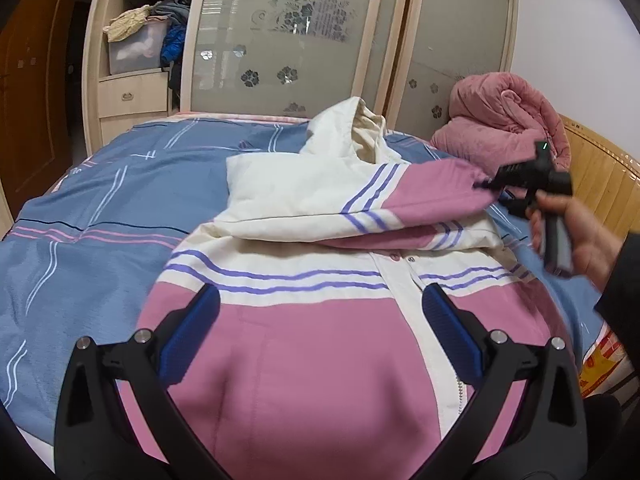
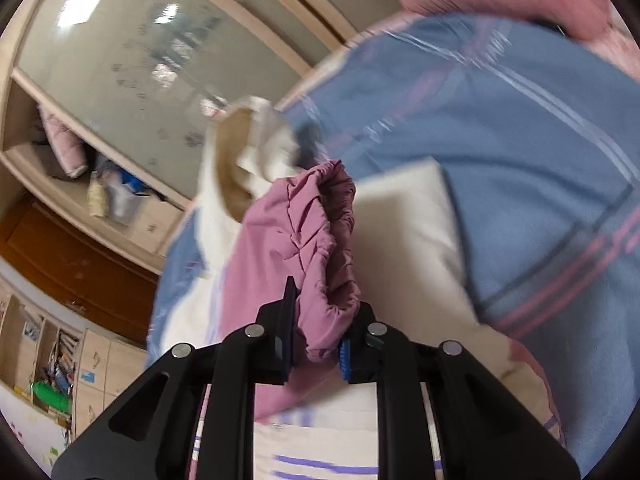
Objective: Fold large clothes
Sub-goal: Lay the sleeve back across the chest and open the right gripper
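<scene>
A pink and white hooded jacket point(image 1: 304, 344) with purple stripes lies front up on the blue bed cover point(image 1: 100, 200), its hood point(image 1: 360, 128) toward the far side. One sleeve is folded across the chest. My left gripper point(image 1: 320, 296) hovers open over the jacket's pink lower body, with nothing between its blue pads. My right gripper point(image 1: 486, 184), held by a hand point(image 1: 580, 236), is shut on the pink cuff of the other sleeve point(image 1: 424, 196). In the right wrist view the gathered cuff point(image 2: 324, 240) sits pinched in the right gripper point(image 2: 324, 312), lifted above the jacket.
A rolled pink quilt point(image 1: 504, 116) lies at the bed's far right corner beside a bamboo mat point(image 1: 600, 184). A wardrobe with frosted sliding doors point(image 1: 288, 40) stands behind the bed. Its open shelf holds clothes and a plastic box point(image 1: 136, 48).
</scene>
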`<state>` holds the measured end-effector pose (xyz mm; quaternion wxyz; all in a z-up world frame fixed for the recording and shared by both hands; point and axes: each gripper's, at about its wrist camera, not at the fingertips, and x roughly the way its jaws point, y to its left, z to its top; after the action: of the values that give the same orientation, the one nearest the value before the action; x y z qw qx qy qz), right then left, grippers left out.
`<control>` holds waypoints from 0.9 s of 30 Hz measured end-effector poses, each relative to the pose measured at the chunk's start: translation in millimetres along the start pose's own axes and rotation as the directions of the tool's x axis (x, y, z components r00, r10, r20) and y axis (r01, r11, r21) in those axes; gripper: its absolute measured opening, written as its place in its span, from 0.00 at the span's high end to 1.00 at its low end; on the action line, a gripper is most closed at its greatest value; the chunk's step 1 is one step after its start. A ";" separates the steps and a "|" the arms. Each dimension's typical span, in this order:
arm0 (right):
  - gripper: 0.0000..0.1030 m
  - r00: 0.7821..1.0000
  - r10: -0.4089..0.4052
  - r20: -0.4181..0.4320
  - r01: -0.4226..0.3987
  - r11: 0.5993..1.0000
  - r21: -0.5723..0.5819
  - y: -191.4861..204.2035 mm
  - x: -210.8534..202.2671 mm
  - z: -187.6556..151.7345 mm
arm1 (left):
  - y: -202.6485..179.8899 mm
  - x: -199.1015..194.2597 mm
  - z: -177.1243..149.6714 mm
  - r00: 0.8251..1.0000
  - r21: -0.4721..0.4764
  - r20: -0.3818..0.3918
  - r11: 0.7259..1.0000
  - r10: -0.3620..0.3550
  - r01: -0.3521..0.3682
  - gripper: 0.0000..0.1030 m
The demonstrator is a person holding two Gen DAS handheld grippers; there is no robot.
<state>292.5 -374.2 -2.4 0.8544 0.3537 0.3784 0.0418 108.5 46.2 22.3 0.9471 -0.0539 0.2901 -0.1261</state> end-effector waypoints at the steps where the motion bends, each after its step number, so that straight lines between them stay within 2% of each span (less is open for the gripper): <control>1: 0.63 1.000 0.002 -0.007 -0.001 1.000 0.018 -7.9 5.0 -4.9 | -1.1 1.4 -0.1 1.000 0.001 -0.003 1.000 -0.001 0.001 0.02; 2: 0.51 1.000 0.007 -0.011 -0.007 0.999 0.031 -10.8 5.4 -8.9 | -2.2 2.6 -0.3 1.000 0.004 -0.006 1.000 -0.002 0.002 0.02; 3: 0.34 1.000 0.025 -0.006 -0.024 0.999 0.047 -12.4 4.4 -12.2 | -2.7 3.1 -0.3 1.000 0.007 -0.008 1.000 -0.001 0.001 0.02; 5: 0.25 0.997 0.054 0.048 -0.057 0.996 0.067 -13.9 -11.8 -17.7 | -3.0 5.7 -0.5 1.000 0.010 -0.014 1.000 0.006 -0.006 0.02; 6: 0.13 0.996 0.042 0.074 -0.047 0.997 0.066 -14.4 -23.3 -19.9 | -2.6 7.4 -0.5 1.000 0.006 -0.021 1.000 0.006 -0.006 0.02; 7: 0.05 0.995 0.034 0.095 -0.040 0.997 0.062 -14.7 -34.2 -22.8 | -2.8 9.3 0.0 1.000 0.000 -0.028 1.000 0.004 -0.004 0.02; 10: 0.05 0.981 0.146 0.128 -0.150 0.988 0.023 -16.2 -78.1 -42.0 | -1.8 14.1 -1.4 0.999 -0.015 -0.044 1.000 0.006 -0.007 0.02; 12: 0.03 0.964 0.201 0.172 -0.195 0.979 -0.051 -12.3 -112.4 -62.9 | -3.4 16.1 -3.1 0.999 -0.009 -0.050 1.000 0.016 -0.016 0.02; 13: 0.01 0.960 0.206 0.188 -0.190 0.977 -0.098 -9.7 -127.0 -73.7 | -4.7 17.2 -4.2 0.998 0.000 -0.052 1.000 0.029 -0.029 0.02; 15: 0.01 0.956 0.172 0.236 -0.122 0.969 -0.214 -0.8 -156.1 -100.8 | -7.5 17.6 -6.1 0.997 0.012 -0.055 0.998 0.057 -0.057 0.02; 17: 0.01 0.940 0.085 0.330 0.042 0.932 -0.360 14.0 -183.8 -137.7 | -10.8 16.8 -7.0 0.993 0.027 -0.056 0.994 0.103 -0.102 0.02; 18: 0.01 0.914 0.044 0.404 0.142 0.897 -0.419 19.9 -196.4 -161.2 | -13.3 15.0 -7.2 0.990 0.038 -0.053 0.991 0.132 -0.130 0.02; 20: 0.01 0.879 0.007 0.477 0.247 0.848 -0.469 22.2 -205.0 -189.5 | -16.4 8.2 -6.9 0.987 0.055 -0.033 0.986 0.157 -0.155 0.02; 21: 0.01 0.872 -0.015 0.489 0.281 0.833 -0.476 21.5 -205.0 -197.6 | -19.2 3.2 -6.8 0.986 0.067 -0.017 0.984 0.165 -0.163 0.02; 22: 0.01 0.875 -0.024 0.484 0.287 0.830 -0.479 19.5 -203.1 -201.8 | -20.9 -0.1 -6.7 0.985 0.074 -0.006 0.983 0.171 -0.170 0.02; 24: 0.01 0.890 -0.033 0.455 0.292 0.808 -0.512 19.5 -196.0 -208.5 | -23.2 -10.0 -5.7 0.982 0.079 0.030 0.979 0.187 -0.189 0.02; 27: 0.01 0.883 -0.017 0.469 0.309 0.773 -0.554 18.7 -194.9 -215.6 | -21.3 -18.8 -3.7 0.975 0.062 0.069 0.975 0.210 -0.214 0.02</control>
<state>12.0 -302.8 29.8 0.9849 0.0215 0.1719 0.0056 86.9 30.7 33.1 0.9650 0.0063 0.2600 -0.0327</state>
